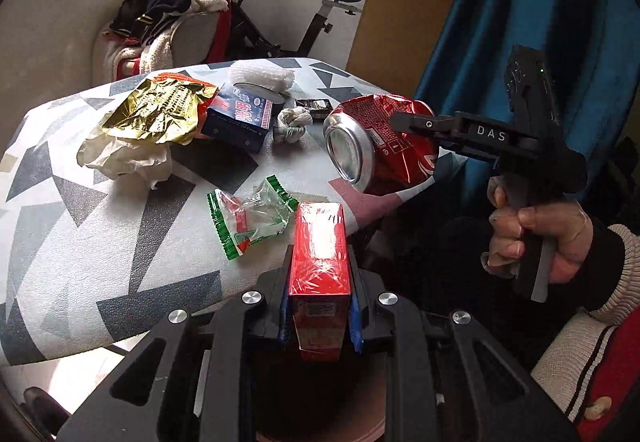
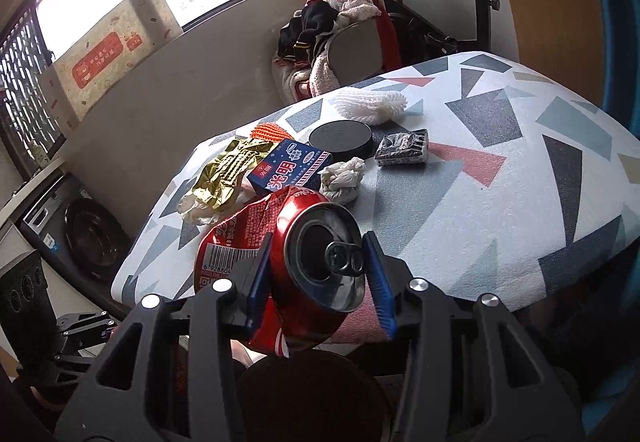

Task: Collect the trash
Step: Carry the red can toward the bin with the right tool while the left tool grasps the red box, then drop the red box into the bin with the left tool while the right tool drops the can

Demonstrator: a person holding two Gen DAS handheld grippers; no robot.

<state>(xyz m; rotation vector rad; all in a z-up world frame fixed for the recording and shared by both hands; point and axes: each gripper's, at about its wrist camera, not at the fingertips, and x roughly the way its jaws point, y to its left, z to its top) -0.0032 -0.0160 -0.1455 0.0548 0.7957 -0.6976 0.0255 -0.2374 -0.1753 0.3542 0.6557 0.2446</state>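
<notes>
Left tool [image 1: 319, 262] clenched on a red cellophane-wrapped rectangular carton [image 1: 319, 258], carton held lengthwise between blue-padded fingers [image 1: 355, 318], near edge of the desk [image 1: 80, 226] with its grey, white and red triangle-patterned cloth. Just left of carton: clear candy wrapper with green serrated ends [image 1: 248, 220], flat on the cloth. Farther back: crumpled gold foil wrapper [image 1: 156, 112] over white crumpled paper [image 1: 128, 158], dark blue printed box [image 1: 240, 116], knotted white tissue wad [image 1: 292, 124]. Right tool [image 1: 404, 122] enters from the right, person's hand [image 1: 536, 238] on its handle, gripping a crushed red aluminium can [image 1: 380, 144] off the desk's right edge, above the surface.

Right wrist view: right tool [image 2: 320, 266] clamps the same can [image 2: 316, 262] across its top end, pull tab facing the lens, barcode to the left. Behind it on the cloth: blue box [image 2: 290, 170], gold foil [image 2: 224, 174], tissue wad [image 2: 344, 178], black round puck [image 2: 340, 138], white foam net sleeve [image 2: 368, 104], small black-and-white wrapped packet [image 2: 402, 148].
</notes>
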